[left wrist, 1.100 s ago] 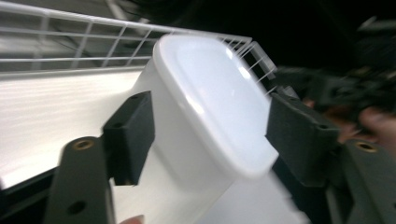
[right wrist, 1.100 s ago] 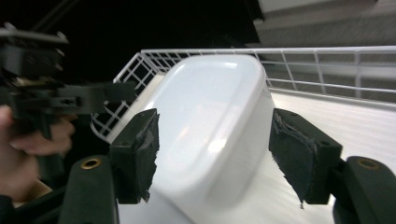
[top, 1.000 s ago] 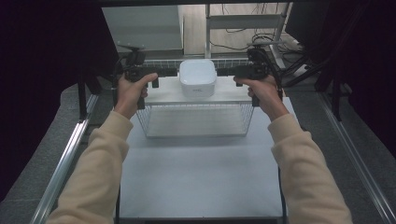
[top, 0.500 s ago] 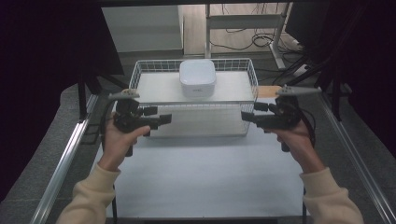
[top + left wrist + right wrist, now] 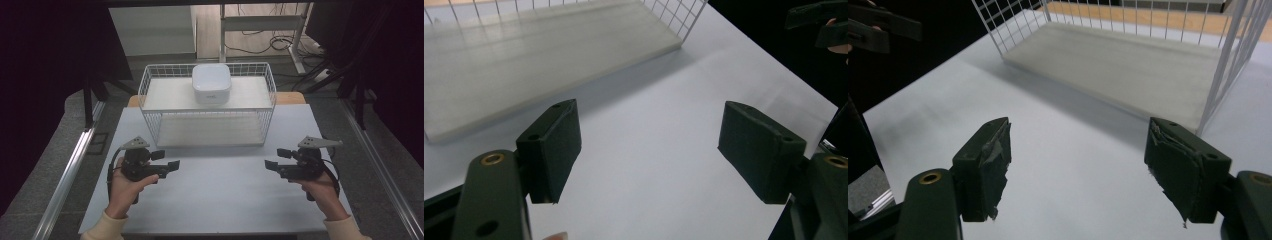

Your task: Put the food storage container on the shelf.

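Note:
A white wire rack stands at the back of the white table, with a white rounded box on its top shelf. My left gripper hovers low over the table in front of the rack's left end, open and empty. My right gripper is held in front of the rack's right end, also open with nothing between its jaws. The rack's lower shelf lies ahead in the left gripper view. That shelf also fills the upper part of the right gripper view.
Metal rails run along both sides of the table. Dark drapes hang left and right. Behind the rack are a desk frame and cables on the floor. Open table surface lies between the two grippers.
Both hands pulled back from the rack's top shelf toward the near side of the table and lowered. The white box stays on the rack. Both grippers remain open.

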Demonstrator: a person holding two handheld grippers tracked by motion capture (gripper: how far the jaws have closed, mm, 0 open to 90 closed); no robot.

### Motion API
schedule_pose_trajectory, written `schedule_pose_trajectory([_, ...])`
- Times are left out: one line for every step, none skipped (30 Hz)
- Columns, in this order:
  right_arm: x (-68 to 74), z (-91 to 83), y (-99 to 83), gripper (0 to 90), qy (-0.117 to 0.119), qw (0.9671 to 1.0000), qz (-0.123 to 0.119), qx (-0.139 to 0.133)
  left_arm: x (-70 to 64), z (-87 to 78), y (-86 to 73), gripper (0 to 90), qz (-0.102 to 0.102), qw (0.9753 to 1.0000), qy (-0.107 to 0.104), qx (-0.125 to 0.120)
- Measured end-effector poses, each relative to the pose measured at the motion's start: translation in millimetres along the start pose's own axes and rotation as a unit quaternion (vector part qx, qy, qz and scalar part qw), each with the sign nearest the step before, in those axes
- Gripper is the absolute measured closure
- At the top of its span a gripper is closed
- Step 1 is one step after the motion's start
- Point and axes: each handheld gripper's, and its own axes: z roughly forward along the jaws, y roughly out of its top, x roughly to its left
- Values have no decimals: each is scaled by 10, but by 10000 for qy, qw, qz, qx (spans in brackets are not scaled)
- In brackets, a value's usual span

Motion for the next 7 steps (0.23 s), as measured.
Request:
schedule_pose_trajectory([-2, 8, -9, 265, -2, 10000, -4, -2, 10, 2, -13, 249, -11, 10000, 11, 0])
schedule_pose_trajectory([2, 9, -10, 263, -6, 10000, -9, -7, 17, 7, -21, 249, 1, 10000, 13, 21])
schedule_pose_trajectory([12, 3, -4, 261, -13, 10000, -34, -51, 20, 9, -23, 248, 3, 10000, 16, 15])
schedule_pose_trajectory([23, -6, 3, 256, -21, 10000, -39, -81, 21, 9, -24, 248, 1, 10000, 19, 1])
schedule_pose_trajectory([34, -10, 7, 250, -19, 9999, -57, -124, 21, 10, -26, 248, 12, 10000, 21, 0])
schedule_pose_trajectory([44, -15, 6, 243, -22, 9998, -80, -156, 19, 12, -32, 246, 25, 10000, 32, 8])
schedule_pose_trajectory([53, -18, 1, 239, -35, 9998, -99, -185, 17, 17, -42, 245, 33, 10000, 47, 8])
